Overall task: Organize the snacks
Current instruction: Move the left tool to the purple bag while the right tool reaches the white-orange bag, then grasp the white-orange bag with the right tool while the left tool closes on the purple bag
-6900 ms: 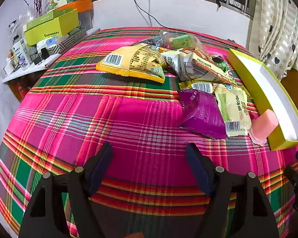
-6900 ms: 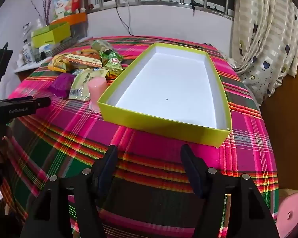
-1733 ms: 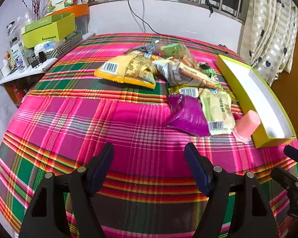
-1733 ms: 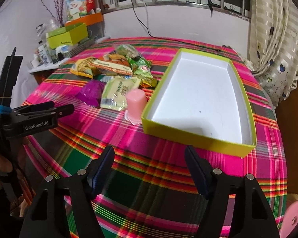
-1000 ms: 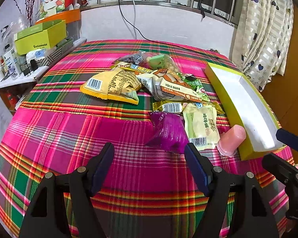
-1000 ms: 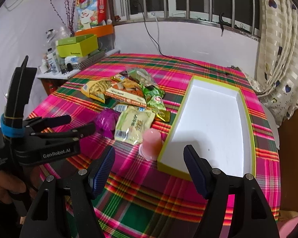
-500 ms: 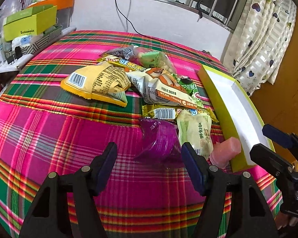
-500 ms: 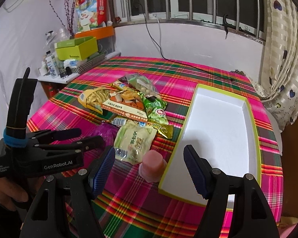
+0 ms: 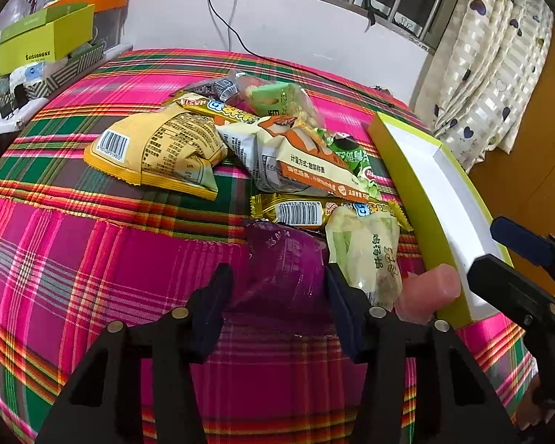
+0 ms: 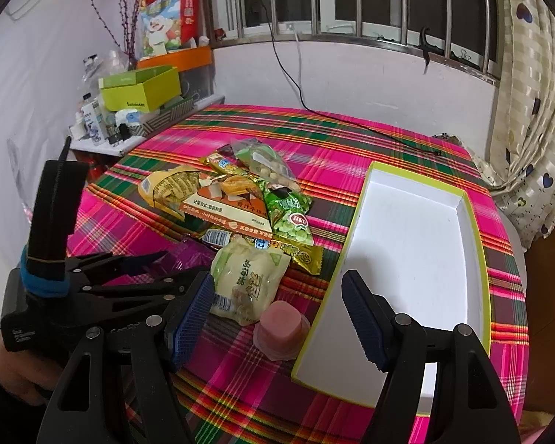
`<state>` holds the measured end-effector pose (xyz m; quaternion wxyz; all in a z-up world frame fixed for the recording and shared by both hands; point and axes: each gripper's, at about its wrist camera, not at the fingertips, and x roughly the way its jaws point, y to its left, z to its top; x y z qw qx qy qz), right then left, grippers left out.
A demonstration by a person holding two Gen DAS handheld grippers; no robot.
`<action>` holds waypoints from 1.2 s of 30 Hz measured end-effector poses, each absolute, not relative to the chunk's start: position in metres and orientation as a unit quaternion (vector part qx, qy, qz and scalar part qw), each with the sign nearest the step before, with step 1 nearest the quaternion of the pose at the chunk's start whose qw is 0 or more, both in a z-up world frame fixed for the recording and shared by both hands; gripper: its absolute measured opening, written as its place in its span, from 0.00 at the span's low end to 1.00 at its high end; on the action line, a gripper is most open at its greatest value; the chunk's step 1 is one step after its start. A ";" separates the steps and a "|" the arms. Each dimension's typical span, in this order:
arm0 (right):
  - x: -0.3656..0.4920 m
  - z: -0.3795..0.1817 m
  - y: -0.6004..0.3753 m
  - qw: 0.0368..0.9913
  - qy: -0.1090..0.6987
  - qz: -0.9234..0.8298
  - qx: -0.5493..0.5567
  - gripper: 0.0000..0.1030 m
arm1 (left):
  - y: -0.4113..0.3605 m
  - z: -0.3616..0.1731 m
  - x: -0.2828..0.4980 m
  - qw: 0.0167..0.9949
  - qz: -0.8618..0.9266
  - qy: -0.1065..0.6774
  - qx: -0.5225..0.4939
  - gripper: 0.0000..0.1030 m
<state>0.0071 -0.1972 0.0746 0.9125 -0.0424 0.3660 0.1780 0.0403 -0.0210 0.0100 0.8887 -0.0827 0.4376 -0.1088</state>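
Box (image 10: 410,255) at right is bare, 0 snacks in; left gripper (image 9: 277,288) spread wide, straddling the purple packet (image 9: 281,262); right gripper (image 10: 277,296) gaping, empty.

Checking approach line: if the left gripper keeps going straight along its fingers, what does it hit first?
Most likely the purple packet: it lies right between the open fingers of the left gripper, ahead of the gold bar.

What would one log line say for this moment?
left gripper: open, straddling purple packet | right gripper: open, above pink jelly cup | yellow-green box: holds no snacks
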 end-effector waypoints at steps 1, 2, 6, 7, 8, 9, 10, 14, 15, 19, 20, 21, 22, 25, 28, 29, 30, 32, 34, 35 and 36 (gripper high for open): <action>0.009 0.075 -0.196 0.912 0.366 0.179 -0.045 0.69 | -0.019 0.010 0.040 0.889 -0.107 0.437 -0.084 0.49; 0.010 0.074 -0.194 0.912 0.366 0.181 -0.047 0.69 | -0.017 0.011 0.040 0.890 -0.105 0.436 -0.086 0.48; 0.018 0.073 -0.184 0.907 0.369 0.194 -0.057 0.69 | -0.006 0.014 0.035 0.892 -0.100 0.430 -0.096 0.43; 0.020 0.074 -0.180 0.906 0.370 0.198 -0.063 0.69 | -0.004 0.015 0.033 0.893 -0.098 0.429 -0.097 0.43; 0.023 0.074 -0.176 0.904 0.370 0.203 -0.067 0.69 | -0.002 0.016 0.032 0.893 -0.097 0.428 -0.099 0.42; 0.026 0.074 -0.171 0.902 0.372 0.207 -0.072 0.69 | 0.000 0.016 0.030 0.894 -0.097 0.427 -0.101 0.41; 0.030 0.074 -0.166 0.899 0.374 0.214 -0.076 0.69 | 0.002 0.016 0.029 0.894 -0.097 0.426 -0.103 0.41; 0.048 0.074 -0.150 0.889 0.383 0.236 -0.082 0.69 | 0.012 0.016 0.024 0.893 -0.095 0.426 -0.110 0.41; 0.053 0.074 -0.145 0.887 0.386 0.241 -0.084 0.69 | 0.014 0.016 0.022 0.893 -0.094 0.426 -0.112 0.41; 0.071 0.068 -0.126 0.878 0.393 0.253 -0.108 0.70 | 0.023 0.015 0.018 0.892 -0.092 0.426 -0.119 0.41; 0.076 0.066 -0.122 0.875 0.398 0.252 -0.114 0.70 | 0.025 0.015 0.018 0.892 -0.092 0.426 -0.120 0.41; 0.080 0.063 -0.119 0.872 0.402 0.251 -0.119 0.70 | 0.026 0.015 0.018 0.892 -0.093 0.426 -0.121 0.41; 0.084 0.060 -0.116 0.871 0.405 0.249 -0.125 0.70 | 0.028 0.015 0.018 0.891 -0.095 0.427 -0.122 0.41; 0.094 0.053 -0.108 0.866 0.413 0.245 -0.141 0.70 | 0.030 0.014 0.017 0.890 -0.099 0.427 -0.125 0.41; 0.102 0.046 -0.102 0.860 0.424 0.240 -0.152 0.70 | 0.032 0.013 0.017 0.889 -0.102 0.428 -0.128 0.41; 0.104 0.045 -0.100 0.861 0.423 0.237 -0.155 0.70 | 0.032 0.013 0.017 0.889 -0.104 0.428 -0.129 0.41; 0.106 0.044 -0.099 0.861 0.422 0.235 -0.158 0.70 | 0.032 0.013 0.017 0.888 -0.105 0.428 -0.130 0.41; 0.107 0.046 -0.097 0.864 0.416 0.232 -0.162 0.60 | 0.033 0.013 0.017 0.888 -0.106 0.428 -0.132 0.41; 0.106 0.048 -0.094 0.869 0.405 0.224 -0.178 0.48 | 0.034 0.013 0.017 0.887 -0.107 0.429 -0.132 0.41; 0.106 0.050 -0.093 0.869 0.401 0.224 -0.183 0.44 | 0.035 0.013 0.017 0.887 -0.107 0.429 -0.132 0.41; 0.105 0.051 -0.091 0.870 0.397 0.223 -0.188 0.43 | 0.035 0.013 0.017 0.887 -0.107 0.429 -0.132 0.41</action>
